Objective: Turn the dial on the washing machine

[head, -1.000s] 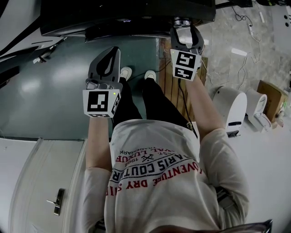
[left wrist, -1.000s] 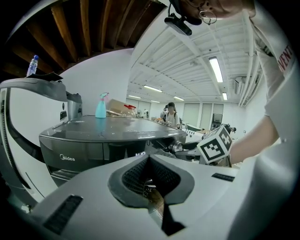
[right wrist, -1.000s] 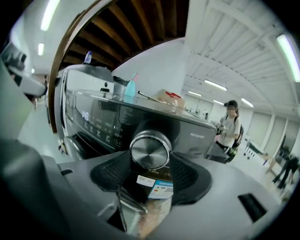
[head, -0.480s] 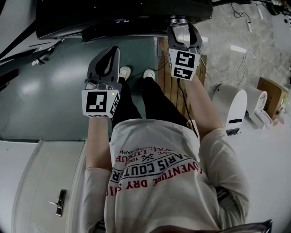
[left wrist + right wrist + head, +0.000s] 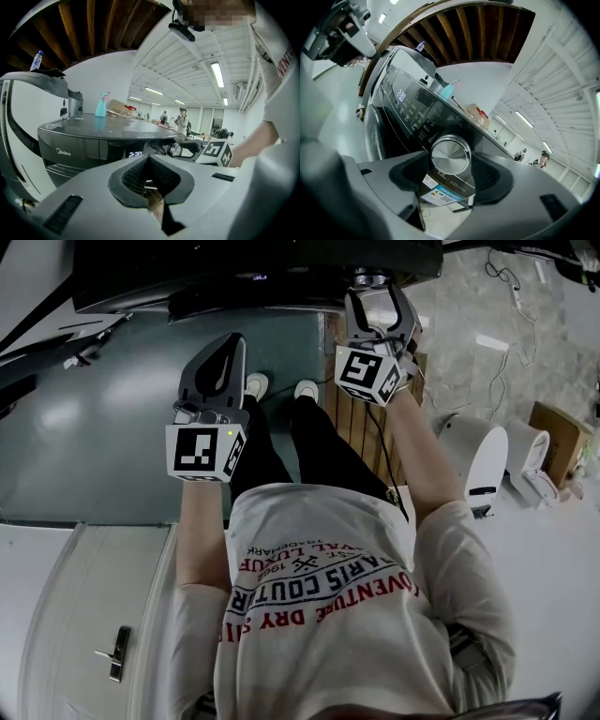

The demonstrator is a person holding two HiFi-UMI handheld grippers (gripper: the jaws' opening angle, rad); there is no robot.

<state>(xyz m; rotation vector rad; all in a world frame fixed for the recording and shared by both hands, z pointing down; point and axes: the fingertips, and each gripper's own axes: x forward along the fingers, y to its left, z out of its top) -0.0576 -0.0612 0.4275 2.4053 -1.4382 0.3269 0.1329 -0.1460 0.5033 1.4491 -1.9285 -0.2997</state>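
Right gripper [image 5: 451, 176] jaws are opening with the dial [image 5: 450, 154] between them, unpressed; if I twist now, I think the pads slip.

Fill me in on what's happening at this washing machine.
A person in a white printed T-shirt stands at a dark grey washing machine, holding a gripper in each hand. The right gripper is at the round silver dial. Its jaws are opening with the dial between them, and the pads look just clear of it. The left gripper hangs back from the machine, jaws together and empty.
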